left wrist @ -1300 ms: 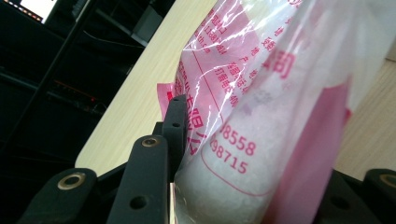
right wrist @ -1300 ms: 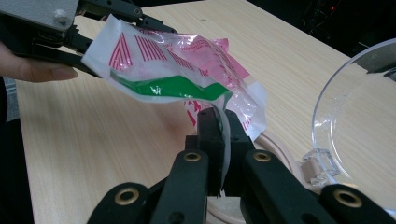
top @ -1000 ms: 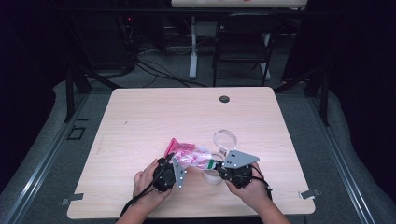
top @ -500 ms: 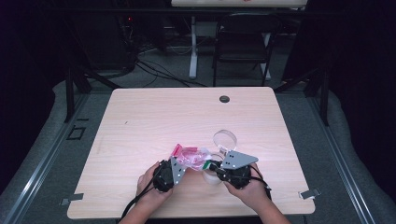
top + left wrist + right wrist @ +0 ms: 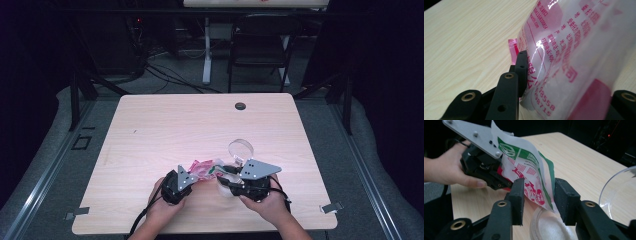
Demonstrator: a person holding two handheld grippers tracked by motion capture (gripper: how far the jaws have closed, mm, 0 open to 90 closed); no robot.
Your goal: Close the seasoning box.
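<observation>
Right gripper view: clear lid (image 5: 617, 192) beside bag (image 5: 531, 177).

In the high view, the worktop (image 5: 165, 125) is seen across the middle of the frame, with a chair (image 5: 260, 42) behind it at the upper centre. In the lower centre, the left gripper (image 5: 187, 176) is placed left of the right gripper (image 5: 223, 172), and a packet (image 5: 202, 168) is stretched between them. A lid (image 5: 241, 148) is set just above the right gripper, and a dish (image 5: 549, 227) lies beneath the packet's lower end.
</observation>
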